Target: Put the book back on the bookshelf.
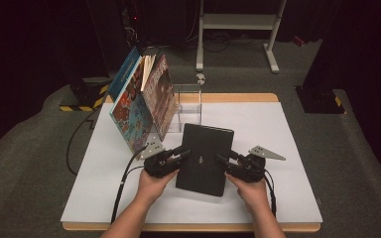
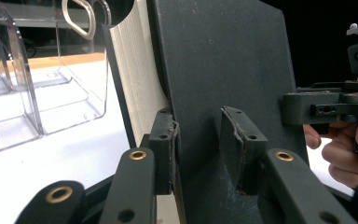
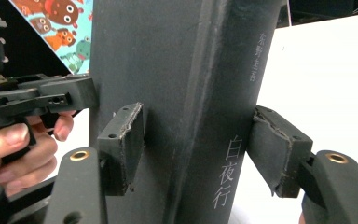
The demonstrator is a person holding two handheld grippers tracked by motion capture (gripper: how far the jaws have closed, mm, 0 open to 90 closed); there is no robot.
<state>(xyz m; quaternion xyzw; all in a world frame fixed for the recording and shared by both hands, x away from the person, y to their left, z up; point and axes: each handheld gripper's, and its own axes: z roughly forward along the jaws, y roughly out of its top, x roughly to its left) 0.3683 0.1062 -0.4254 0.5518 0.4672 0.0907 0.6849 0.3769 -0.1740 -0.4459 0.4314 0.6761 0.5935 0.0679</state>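
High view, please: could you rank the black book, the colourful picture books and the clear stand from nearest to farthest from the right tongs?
1. Black book, between the right tongs.
2. Clear stand, beyond the book.
3. Colourful picture books, far left, leaning.

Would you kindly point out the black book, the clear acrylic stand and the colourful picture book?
black book [image 1: 204, 151], high view, front cover.
clear acrylic stand [image 1: 188, 101], high view, front wall.
colourful picture book [image 1: 131, 116], high view, front cover.

a book [image 1: 203, 157] sits near the front middle of the counter [image 1: 287, 193], between the left gripper [image 1: 178, 154] and the right gripper [image 1: 226, 161]. behind it to the left, leaning books [image 1: 141, 101] rest against a clear stand [image 1: 188, 99] at the counter's back edge.
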